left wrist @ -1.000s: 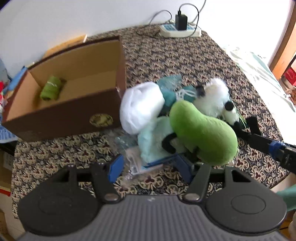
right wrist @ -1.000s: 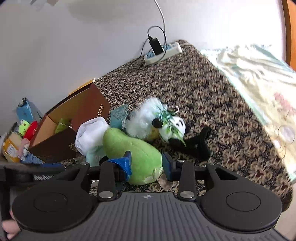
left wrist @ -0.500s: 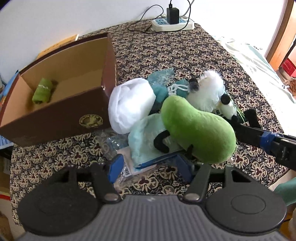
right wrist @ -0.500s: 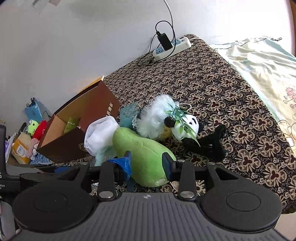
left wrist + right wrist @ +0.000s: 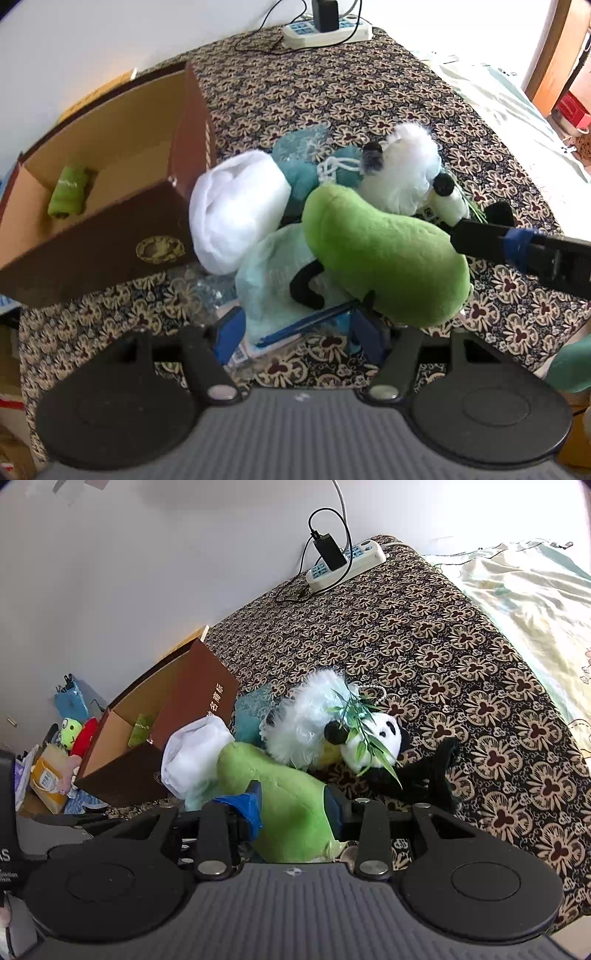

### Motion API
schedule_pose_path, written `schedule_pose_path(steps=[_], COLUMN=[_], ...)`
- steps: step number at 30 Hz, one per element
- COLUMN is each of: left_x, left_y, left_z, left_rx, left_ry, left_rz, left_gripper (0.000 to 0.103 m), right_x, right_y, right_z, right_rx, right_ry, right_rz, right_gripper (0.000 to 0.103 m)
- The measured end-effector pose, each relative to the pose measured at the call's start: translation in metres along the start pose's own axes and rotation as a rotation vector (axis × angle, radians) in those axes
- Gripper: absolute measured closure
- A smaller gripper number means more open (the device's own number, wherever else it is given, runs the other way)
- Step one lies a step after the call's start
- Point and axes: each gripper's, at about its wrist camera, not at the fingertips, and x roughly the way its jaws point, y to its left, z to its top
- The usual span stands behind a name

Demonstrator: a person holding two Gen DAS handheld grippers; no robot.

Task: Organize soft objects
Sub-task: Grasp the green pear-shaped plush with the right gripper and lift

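Squeezing the green plush (image 5: 291, 805), the right tool (image 5: 291, 808) has it tight between its tips. The left tool (image 5: 299, 332) is wide around the pale bundle (image 5: 273, 273). Next, I think: lift the plush into the box (image 5: 122, 236) off to the left.

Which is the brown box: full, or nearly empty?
Nearly empty. The brown box stands open-topped, and only a small green roll lies on its bare cardboard floor; the other soft toys lie outside it.

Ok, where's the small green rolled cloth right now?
In the left wrist view, the green rolled cloth lies inside the brown cardboard box, at far left.
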Motion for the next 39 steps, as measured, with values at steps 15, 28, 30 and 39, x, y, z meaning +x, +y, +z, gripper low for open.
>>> schedule_pose_path(steps=[15, 28, 30, 39], left_x=[-0.02, -0.014, -0.012, -0.007], left_y=[0.02, 0.025, 0.025, 0.024], left_z=[0.02, 0.014, 0.014, 0.004], left_rx=[-0.085, -0.113, -0.113, -0.109], left_ry=[-0.155, -0.123, -0.114, -0.085], left_rz=[0.119, 0.095, 0.095, -0.099], left_gripper=[0.036, 0.036, 0.036, 0.036], right_x=[-0.004, 0.001, 0.003, 0.026], right_y=[0.019, 0.033, 0.034, 0.019], right_z=[0.023, 0.02, 0.018, 0.017], right_rx=[-0.072, -0.106, -0.114, -0.073], right_ry=[-0.038, 0.006, 0.013, 0.073], right_rz=[-0.034, -0.03, -0.029, -0.021], right_gripper=[0.083, 0.082, 0.082, 0.081])
